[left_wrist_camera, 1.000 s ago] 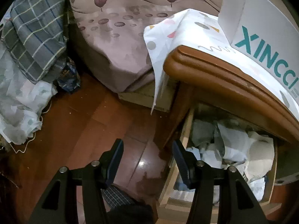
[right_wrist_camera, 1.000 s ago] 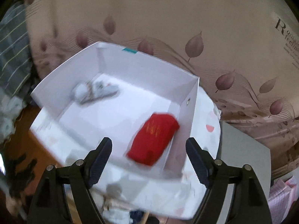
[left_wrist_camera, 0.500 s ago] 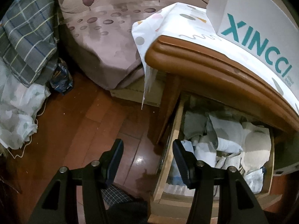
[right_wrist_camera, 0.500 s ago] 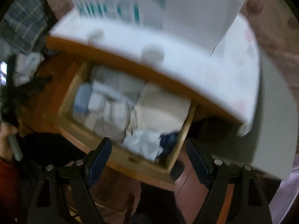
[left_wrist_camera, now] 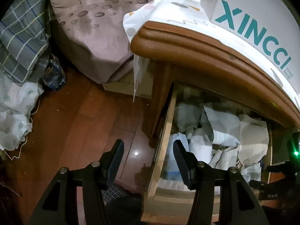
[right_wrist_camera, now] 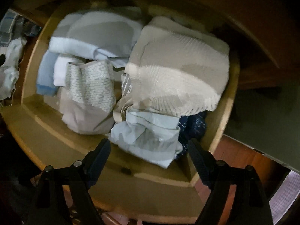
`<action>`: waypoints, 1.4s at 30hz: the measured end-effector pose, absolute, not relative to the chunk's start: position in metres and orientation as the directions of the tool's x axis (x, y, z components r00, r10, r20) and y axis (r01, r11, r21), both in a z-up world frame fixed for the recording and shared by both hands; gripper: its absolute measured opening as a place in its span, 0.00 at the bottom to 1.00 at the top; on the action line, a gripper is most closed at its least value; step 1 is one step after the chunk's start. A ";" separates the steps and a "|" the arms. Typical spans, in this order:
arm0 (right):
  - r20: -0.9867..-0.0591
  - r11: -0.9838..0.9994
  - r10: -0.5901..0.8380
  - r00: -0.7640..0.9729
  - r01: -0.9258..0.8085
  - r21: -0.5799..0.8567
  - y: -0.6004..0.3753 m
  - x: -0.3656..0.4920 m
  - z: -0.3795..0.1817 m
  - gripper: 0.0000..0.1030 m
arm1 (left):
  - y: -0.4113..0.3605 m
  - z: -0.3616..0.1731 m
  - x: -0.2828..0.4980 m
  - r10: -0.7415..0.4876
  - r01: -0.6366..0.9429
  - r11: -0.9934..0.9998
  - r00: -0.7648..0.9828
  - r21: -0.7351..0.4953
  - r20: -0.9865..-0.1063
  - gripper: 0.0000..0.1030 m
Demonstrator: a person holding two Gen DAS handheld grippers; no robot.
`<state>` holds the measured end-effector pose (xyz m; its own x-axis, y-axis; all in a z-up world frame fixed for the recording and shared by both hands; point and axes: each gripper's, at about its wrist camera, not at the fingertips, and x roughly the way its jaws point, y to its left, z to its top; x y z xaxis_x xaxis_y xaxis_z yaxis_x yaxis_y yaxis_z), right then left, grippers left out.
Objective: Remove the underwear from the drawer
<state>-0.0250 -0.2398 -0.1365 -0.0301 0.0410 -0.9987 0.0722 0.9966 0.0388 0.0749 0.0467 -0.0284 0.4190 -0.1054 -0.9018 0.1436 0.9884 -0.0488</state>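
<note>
A bed [left_wrist_camera: 97, 43] with a leaf-print cover stands beside a wooden nightstand [left_wrist_camera: 206, 54] that carries a white box [left_wrist_camera: 258, 18], and below its top the drawer [right_wrist_camera: 48, 131] is pulled out over the wood floor [left_wrist_camera: 75, 123]. The drawer is packed with folded underwear [right_wrist_camera: 148, 131] in pale blue, beige, white and dark blue. The right gripper [right_wrist_camera: 149, 151] points straight down over the pale blue piece at the drawer's front, jaws opening and gripping nothing, while the left gripper [left_wrist_camera: 148, 155] hangs half open and empty above the drawer's left rim.
</note>
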 end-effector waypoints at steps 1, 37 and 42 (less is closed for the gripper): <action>-0.998 0.996 0.054 -0.045 0.075 0.050 -0.239 -0.023 -0.142 0.82 | 0.046 -0.029 0.075 -0.106 0.144 0.988 0.416 -0.050 -0.903 0.54; -0.991 0.987 0.092 -0.097 0.138 0.079 -0.250 -0.008 -0.163 0.53 | 0.035 -0.043 0.079 -0.161 0.164 0.980 0.337 -0.110 -0.928 0.54; -0.991 0.978 0.130 -0.017 0.166 0.126 -0.254 -0.010 -0.134 0.53 | 0.028 -0.046 0.076 -0.161 0.193 0.976 0.329 -0.100 -0.930 0.54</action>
